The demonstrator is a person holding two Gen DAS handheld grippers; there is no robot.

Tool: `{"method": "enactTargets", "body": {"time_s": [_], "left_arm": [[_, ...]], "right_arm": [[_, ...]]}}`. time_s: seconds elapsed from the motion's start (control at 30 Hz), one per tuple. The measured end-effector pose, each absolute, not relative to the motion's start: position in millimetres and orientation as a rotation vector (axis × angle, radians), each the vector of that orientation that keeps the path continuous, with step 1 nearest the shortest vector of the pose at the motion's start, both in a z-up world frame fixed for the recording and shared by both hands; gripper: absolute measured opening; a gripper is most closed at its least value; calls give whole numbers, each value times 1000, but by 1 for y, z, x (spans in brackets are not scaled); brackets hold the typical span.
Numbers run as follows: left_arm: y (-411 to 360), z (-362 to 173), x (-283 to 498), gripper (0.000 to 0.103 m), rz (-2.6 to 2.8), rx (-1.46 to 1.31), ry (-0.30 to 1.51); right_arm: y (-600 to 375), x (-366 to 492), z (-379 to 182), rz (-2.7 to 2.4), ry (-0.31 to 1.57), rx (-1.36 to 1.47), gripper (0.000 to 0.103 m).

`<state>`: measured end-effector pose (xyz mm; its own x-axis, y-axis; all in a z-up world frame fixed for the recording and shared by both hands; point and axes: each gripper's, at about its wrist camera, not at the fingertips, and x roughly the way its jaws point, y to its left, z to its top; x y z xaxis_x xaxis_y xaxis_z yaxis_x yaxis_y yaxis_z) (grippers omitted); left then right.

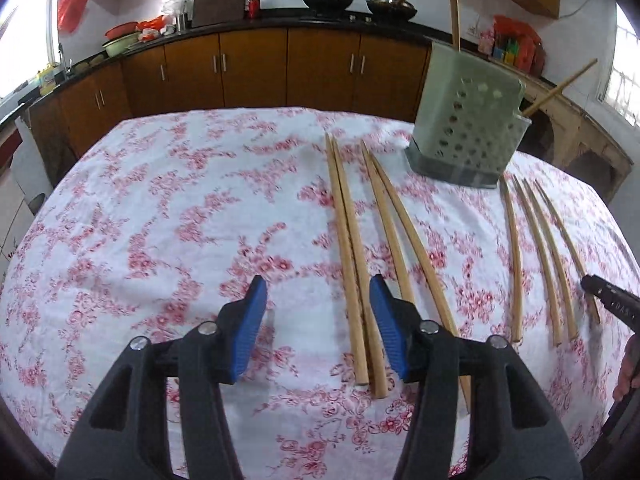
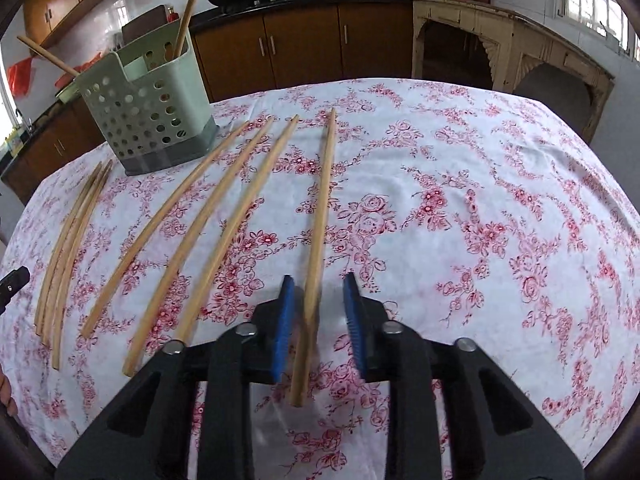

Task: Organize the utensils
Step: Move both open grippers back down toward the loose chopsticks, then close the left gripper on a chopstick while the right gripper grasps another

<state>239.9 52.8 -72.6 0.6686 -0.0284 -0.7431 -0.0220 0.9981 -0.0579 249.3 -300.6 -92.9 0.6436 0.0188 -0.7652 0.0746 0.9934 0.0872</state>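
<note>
Several wooden chopsticks lie on a floral tablecloth (image 1: 160,216). A pale green perforated utensil holder (image 1: 468,140) stands at the far side and holds two chopsticks (image 1: 454,4); it also shows in the right wrist view (image 2: 148,120). My left gripper (image 1: 318,300) is open and empty, with a pair of chopsticks (image 1: 352,264) lying between its fingers, close to the right one. My right gripper (image 2: 318,292) is open, its jaws on either side of a single chopstick (image 2: 320,232) that lies on the cloth.
Three more chopsticks (image 2: 208,220) lie left of the right gripper, and a further bundle (image 2: 68,240) lies near the left table edge. Kitchen cabinets (image 1: 256,68) and a counter with woks stand behind the table. A worn cream side table (image 2: 512,44) is at the right.
</note>
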Motion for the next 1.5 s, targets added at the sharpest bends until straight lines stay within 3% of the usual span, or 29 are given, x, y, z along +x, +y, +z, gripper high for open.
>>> {"method": "enactTargets", "body": {"time_s": [0.07, 0.53, 0.6, 0.67, 0.9, 1.0, 1.5], "left_arm": [[54, -77, 243, 42, -9, -78, 859], [38, -92, 254, 29, -26, -16, 900], [38, -92, 256, 21, -7, -9, 898], [47, -91, 258, 9, 3, -42, 905], [64, -91, 259, 9, 13, -69, 901], [64, -90, 257, 14, -3, -90, 894], [63, -91, 257, 14, 1, -86, 896]], "right_arm": [[-302, 250, -93, -31, 869, 115, 21], [-296, 252, -93, -44, 860, 77, 20], [-296, 253, -93, -53, 859, 63, 8], [-304, 256, -93, -75, 859, 86, 8], [-320, 258, -93, -98, 853, 133, 8], [-321, 258, -93, -95, 854, 139, 8], [-320, 254, -92, -91, 855, 134, 8]]}}
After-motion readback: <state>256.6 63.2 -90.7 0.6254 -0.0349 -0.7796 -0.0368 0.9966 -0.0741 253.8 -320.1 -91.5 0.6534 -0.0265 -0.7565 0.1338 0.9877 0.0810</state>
